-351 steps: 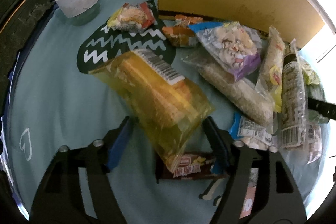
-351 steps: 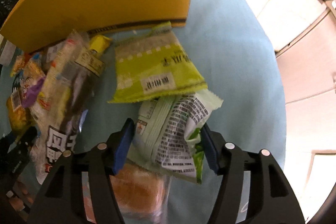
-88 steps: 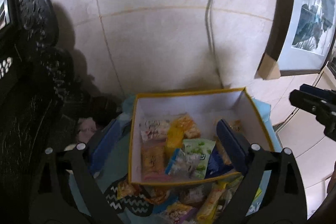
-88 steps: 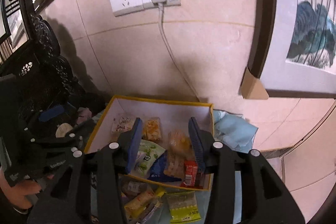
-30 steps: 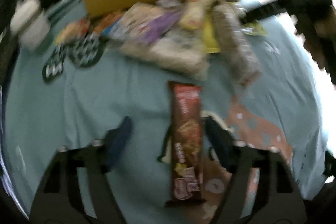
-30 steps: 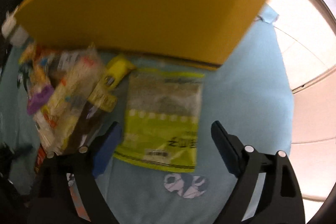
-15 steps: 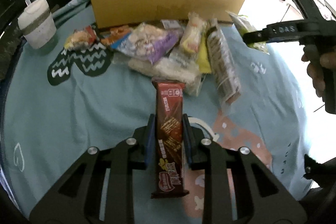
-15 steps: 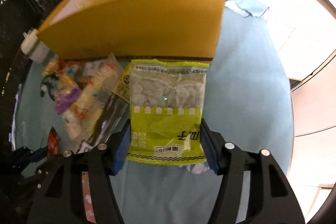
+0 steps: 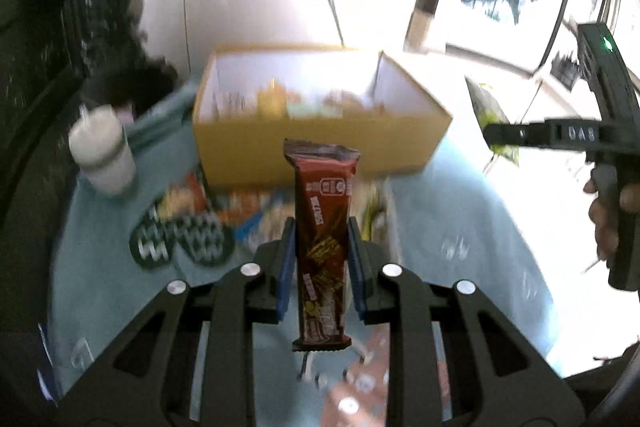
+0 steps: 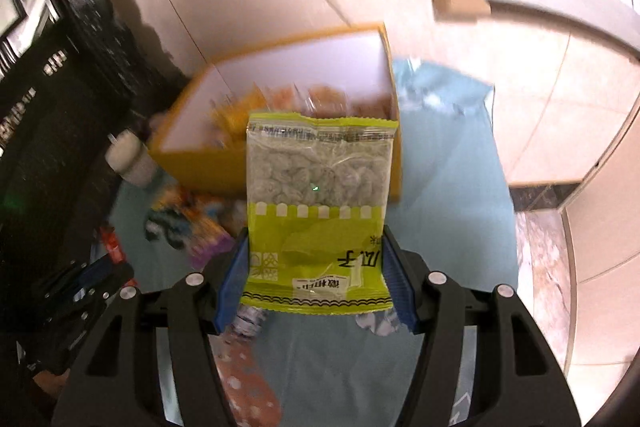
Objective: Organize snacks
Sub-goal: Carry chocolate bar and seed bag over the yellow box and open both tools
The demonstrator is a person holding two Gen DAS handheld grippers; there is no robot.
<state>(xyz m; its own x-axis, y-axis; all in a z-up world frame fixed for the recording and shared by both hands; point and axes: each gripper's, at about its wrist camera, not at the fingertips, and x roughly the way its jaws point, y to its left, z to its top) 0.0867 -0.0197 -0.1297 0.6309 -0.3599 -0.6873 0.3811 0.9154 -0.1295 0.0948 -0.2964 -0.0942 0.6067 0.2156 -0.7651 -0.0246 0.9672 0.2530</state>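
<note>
**A:** While both snacks are hanging in the air, what is each gripper doing?

**B:** The left gripper (image 9: pixel 319 267) is clamping a brown chocolate bar (image 9: pixel 322 243) between its blue pads, with the bar's long axis running straight ahead along the fingers. The right gripper (image 10: pixel 316 275) is pinching the lower end of a green snack packet (image 10: pixel 318 215), which is also pointing forward, its clear window end farthest out.

**A:** Where is the yellow box (image 9: pixel 320 147) lying from them?

**B:** Directly ahead of both and lower, its open top facing up with snacks already inside. From the left gripper it is sitting just past the bar's far tip; from the right, the packet is overlapping the box's near wall (image 10: pixel 192 163).

**A:** Which one is nearer?

**B:** I am judging them about level; blur is making it hard to say. Loose snacks (image 9: pixel 248 215) are still lying on the blue-covered desk (image 9: pixel 460 211), between the grippers and the box.
</note>
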